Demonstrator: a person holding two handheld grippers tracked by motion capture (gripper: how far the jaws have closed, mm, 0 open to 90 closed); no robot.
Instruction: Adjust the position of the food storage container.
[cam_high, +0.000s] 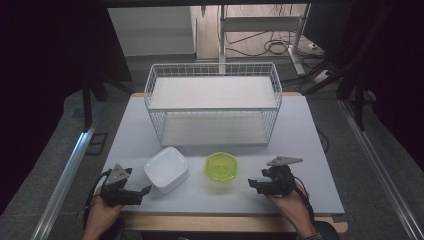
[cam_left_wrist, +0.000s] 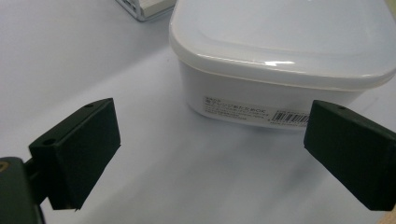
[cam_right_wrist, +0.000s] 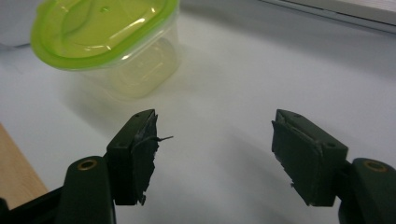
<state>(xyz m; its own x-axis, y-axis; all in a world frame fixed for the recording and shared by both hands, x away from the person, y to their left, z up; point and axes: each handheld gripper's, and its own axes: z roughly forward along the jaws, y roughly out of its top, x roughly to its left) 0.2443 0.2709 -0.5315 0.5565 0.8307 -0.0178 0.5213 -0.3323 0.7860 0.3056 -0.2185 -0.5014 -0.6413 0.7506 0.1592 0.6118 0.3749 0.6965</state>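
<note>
The white lidded container (cam_high: 166, 169) is sitting on the pale grey tabletop (cam_high: 300, 145) near your front edge, just left of the green-lidded container (cam_high: 221, 165), and the two are lying close together but apart. Your left gripper (cam_high: 145, 190) is hovering just beside the white container, its jaws standing wide apart with nothing between them; in the left gripper view the container (cam_left_wrist: 285, 60) is lying just beyond the pads. Your right gripper (cam_high: 252, 184) is waiting to the right of the green-lidded container (cam_right_wrist: 105, 39), jaws parted and gripping nothing. Behind both containers a white wire basket (cam_high: 214, 102) is standing on the table. The table's wooden edge (cam_high: 225, 222) is showing along your side. Around you, dark curtains are hanging at both sides, and cables (cam_high: 272, 47) are trailing over the floor beyond the table.
</note>
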